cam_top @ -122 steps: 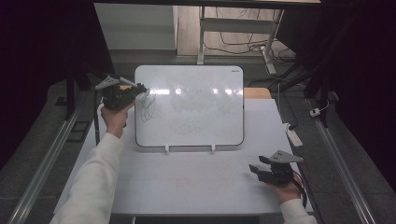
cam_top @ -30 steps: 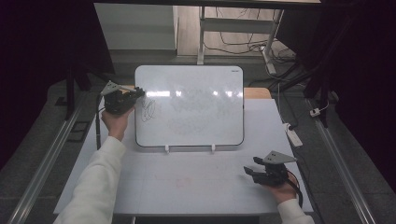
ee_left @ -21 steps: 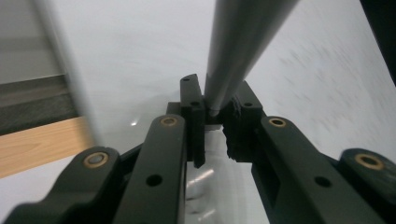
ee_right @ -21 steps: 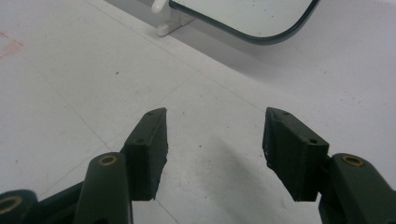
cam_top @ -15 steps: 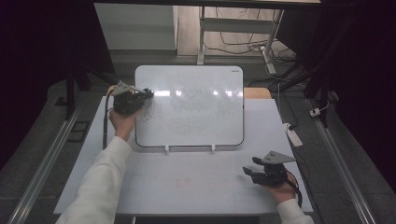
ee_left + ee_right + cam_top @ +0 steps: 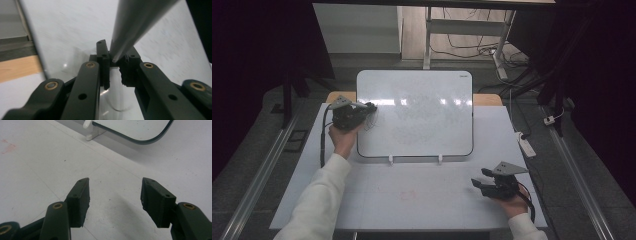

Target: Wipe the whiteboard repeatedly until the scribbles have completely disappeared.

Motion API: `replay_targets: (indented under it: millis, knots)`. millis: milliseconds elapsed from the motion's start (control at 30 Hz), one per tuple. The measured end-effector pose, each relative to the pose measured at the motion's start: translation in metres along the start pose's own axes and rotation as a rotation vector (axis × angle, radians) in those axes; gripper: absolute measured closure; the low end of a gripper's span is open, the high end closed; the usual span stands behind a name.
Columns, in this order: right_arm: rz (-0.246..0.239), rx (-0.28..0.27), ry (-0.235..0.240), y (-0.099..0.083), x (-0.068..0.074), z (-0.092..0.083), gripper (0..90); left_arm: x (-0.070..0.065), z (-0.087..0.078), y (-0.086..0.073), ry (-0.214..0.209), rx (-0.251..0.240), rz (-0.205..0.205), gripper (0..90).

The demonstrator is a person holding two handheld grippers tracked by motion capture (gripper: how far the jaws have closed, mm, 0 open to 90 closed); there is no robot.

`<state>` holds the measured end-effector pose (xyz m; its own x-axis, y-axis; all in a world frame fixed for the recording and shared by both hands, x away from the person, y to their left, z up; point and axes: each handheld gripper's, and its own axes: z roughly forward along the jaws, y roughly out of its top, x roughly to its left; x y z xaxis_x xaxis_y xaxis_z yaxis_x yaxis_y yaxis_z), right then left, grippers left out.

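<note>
Both arms reach in over the table.
Left gripper [image 6: 360, 111] near the left edge, jaws nearly closed; right gripper [image 6: 484, 183] by the near right corner, jaws spread.

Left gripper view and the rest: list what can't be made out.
- Left gripper view: the grey rod clamped in the left hand-held gripper runs off the top edge; its far end is cut off.
- High view: faint marks on the whiteboard are too pale to read.
- Right gripper view: the whiteboard is cropped at the top edge.
</note>
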<state>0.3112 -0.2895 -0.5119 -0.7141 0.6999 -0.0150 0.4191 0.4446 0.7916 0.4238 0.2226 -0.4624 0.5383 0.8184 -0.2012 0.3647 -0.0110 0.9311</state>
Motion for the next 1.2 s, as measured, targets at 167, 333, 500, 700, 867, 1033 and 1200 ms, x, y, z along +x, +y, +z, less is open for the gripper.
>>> replay_targets:
  millis: [167, 333, 500, 700, 867, 1033, 1200]
  knots:
    - [-0.001, 0.002, -0.001, 0.0, 0.001, 0.0, 40.4, -0.002, 0.002, 0.0, -0.01, 0.004, 0.012, 78.3]
    - [0.023, -0.012, 0.013, 0.0, -0.002, -0.001, 40.3, 0.017, -0.006, 0.011, 0.039, -0.038, -0.035, 78.3]
    - [0.021, -0.015, 0.015, 0.0, -0.001, -0.001, 40.4, 0.007, -0.001, 0.011, 0.049, -0.021, -0.008, 78.4]
    - [0.015, -0.012, 0.017, 0.001, 0.001, 0.0, 40.4, -0.01, 0.008, 0.004, 0.007, 0.014, 0.041, 78.4]
    - [0.02, -0.013, 0.017, 0.0, 0.0, 0.0, 40.4, 0.009, -0.004, 0.014, 0.07, 0.0, 0.041, 78.4]
    - [0.019, -0.014, 0.018, 0.0, 0.0, 0.0, 40.4, 0.035, -0.022, 0.017, 0.095, -0.031, -0.044, 78.4]
    - [0.015, -0.008, 0.02, 0.0, 0.001, 0.001, 40.4, 0.017, -0.012, 0.012, 0.068, 0.001, -0.004, 78.4]
